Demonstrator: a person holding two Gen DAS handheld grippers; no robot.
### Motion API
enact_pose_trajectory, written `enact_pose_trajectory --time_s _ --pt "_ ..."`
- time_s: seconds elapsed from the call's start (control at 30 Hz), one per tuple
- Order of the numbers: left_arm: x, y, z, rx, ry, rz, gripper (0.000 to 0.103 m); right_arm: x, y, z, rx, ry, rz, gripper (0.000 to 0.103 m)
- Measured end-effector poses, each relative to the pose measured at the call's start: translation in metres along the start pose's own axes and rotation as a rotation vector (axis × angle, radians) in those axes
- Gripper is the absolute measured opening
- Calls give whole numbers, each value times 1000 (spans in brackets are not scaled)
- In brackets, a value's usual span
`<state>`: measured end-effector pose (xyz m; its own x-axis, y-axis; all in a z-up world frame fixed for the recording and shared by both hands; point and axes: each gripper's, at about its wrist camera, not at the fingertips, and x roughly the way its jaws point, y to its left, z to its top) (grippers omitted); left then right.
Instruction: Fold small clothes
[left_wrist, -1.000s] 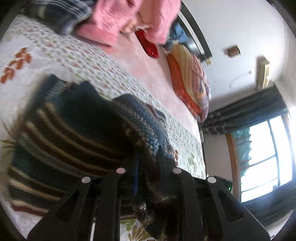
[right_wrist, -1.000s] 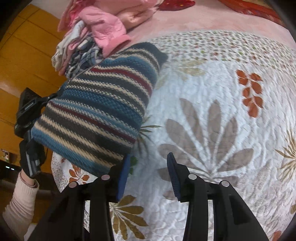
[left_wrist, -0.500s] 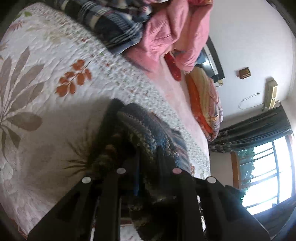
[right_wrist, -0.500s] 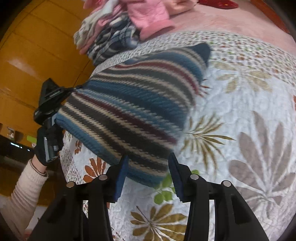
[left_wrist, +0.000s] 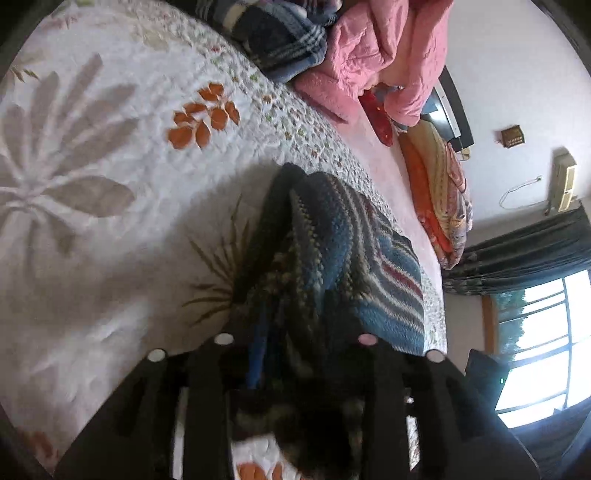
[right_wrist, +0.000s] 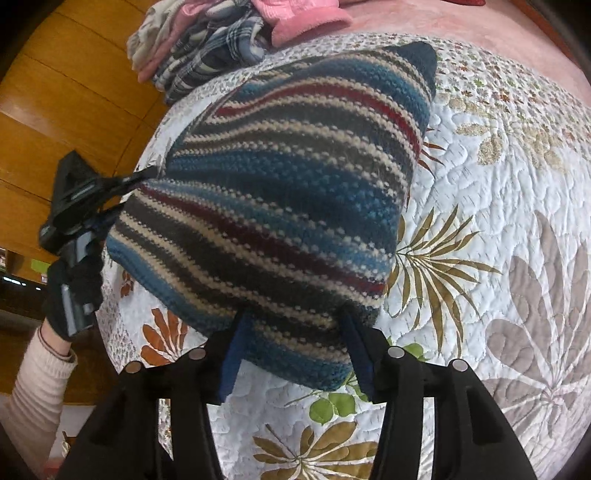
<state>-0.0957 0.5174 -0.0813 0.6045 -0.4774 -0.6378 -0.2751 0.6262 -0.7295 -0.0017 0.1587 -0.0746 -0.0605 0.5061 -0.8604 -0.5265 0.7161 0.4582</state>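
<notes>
At far left, the left gripper (right_wrist: 147, 173) is held level by a gloved hand (right_wrist: 72, 295), clamped on one corner of the striped knit garment (right_wrist: 288, 192), which is spread over the quilted bedspread (right_wrist: 498, 221). The right gripper (right_wrist: 291, 354) is seen parted around the near edge; contact cannot be judged. The garment's underside is hidden.

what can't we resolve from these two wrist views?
- Left gripper pinch point: left wrist view, buried in the dark, blurred striped knit.
- Right gripper: right wrist view, the knit's edge covers the fingertips; contact unclear.
- Garment type: bunched up in both views.
- Clothes pile: cut off by the top edge.
</notes>
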Motion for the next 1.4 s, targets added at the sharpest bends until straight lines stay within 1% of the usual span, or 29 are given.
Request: enact_pose_trajectory --time_s 0.03,0.07,0.1,0.13,0.2,0.23,0.3,0.33,0.37,0.4,0.43,0.47,0.5,0.53,0.6,0.67,0.73,0.77,0.83,0.9,0.97,1.0,1.07,1.1,1.13,1.17,1.23,1.3,1.4 --pt "-7 -4 -4 13 -6 8 48 -2 -1 -2 6 -2 4 57" --pt "-16 -11 -10 33 -12 4 51 -4 -2 -4 17 -3 8 60" --pt "-21 -14 -15 45 -10 2 55 -6 -3 -6 25 -5 8 65" --pt "-25 -20 -21 64 -1 5 61 -7 -5 -9 35 -6 10 67" --pt "-23 -27 -32 90 28 23 68 -6 -9 -13 54 -1 27 67" --pt "-19 -29 -38 91 53 34 68 -4 -10 -15 63 3 32 67" --pt "-12 -28 -45 81 88 23 68 1 -11 -16 74 10 33 67" --pt "-6 -28 -48 78 109 38 65 2 -11 -17 75 11 32 67" --pt "-1 -28 -49 81 118 74 62 2 -10 -16 76 9 31 67" --pt "5 -28 -51 94 124 88 47 2 -9 -15 77 8 30 67" --pt "7 -28 -51 100 130 95 28 1 -9 -15 79 8 30 67" --pt "11 -27 -51 100 145 99 19 0 -9 -12 84 8 32 67" --pt "12 -24 -51 90 150 90 15 1 -8 -10 83 8 33 67" --pt "10 -23 -50 90 145 87 12 -1 -8 -10 79 6 32 67" --pt "6 -23 -52 114 143 105 10 -2 -9 -11 74 7 33 67" --pt "8 -16 -53 132 158 121 10 0 -10 -12 72 13 30 67" --pt "17 -9 -56 155 180 162 10 5 -12 -11 81 19 24 67" --pt "24 -4 -57 147 186 172 10 9 -13 -11 90 26 23 67" --pt "34 0 -57 148 194 175 10 17 -14 -12 99 43 15 67" --pt "39 -2 -57 180 193 186 10 24 -16 -14 111 64 23 66" --pt "38 -5 -58 199 197 184 14 25 -16 -15 108 67 28 66" --pt "33 -7 -58 206 199 169 16 23 -15 -16 102 63 30 66" --pt "26 -10 -56 204 208 139 26 15 -15 -17 95 48 43 67" --pt "22 -10 -54 201 212 125 37 11 -16 -18 92 40 49 67" --pt "15 -13 -50 200 200 121 50 6 -17 -18 91 32 55 67" --pt "8 -16 -47 207 179 132 56 0 -19 -19 91 20 64 67" --pt "-3 -22 -33 225 124 130 59 -10 -23 -18 102 3 77 68" --pt "-5 -26 -10 201 76 124 60 -15 -29 -13 117 -13 91 68" --pt "9 -28 23 148 61 104 64 -18 -35 -5 139 -36 94 70"
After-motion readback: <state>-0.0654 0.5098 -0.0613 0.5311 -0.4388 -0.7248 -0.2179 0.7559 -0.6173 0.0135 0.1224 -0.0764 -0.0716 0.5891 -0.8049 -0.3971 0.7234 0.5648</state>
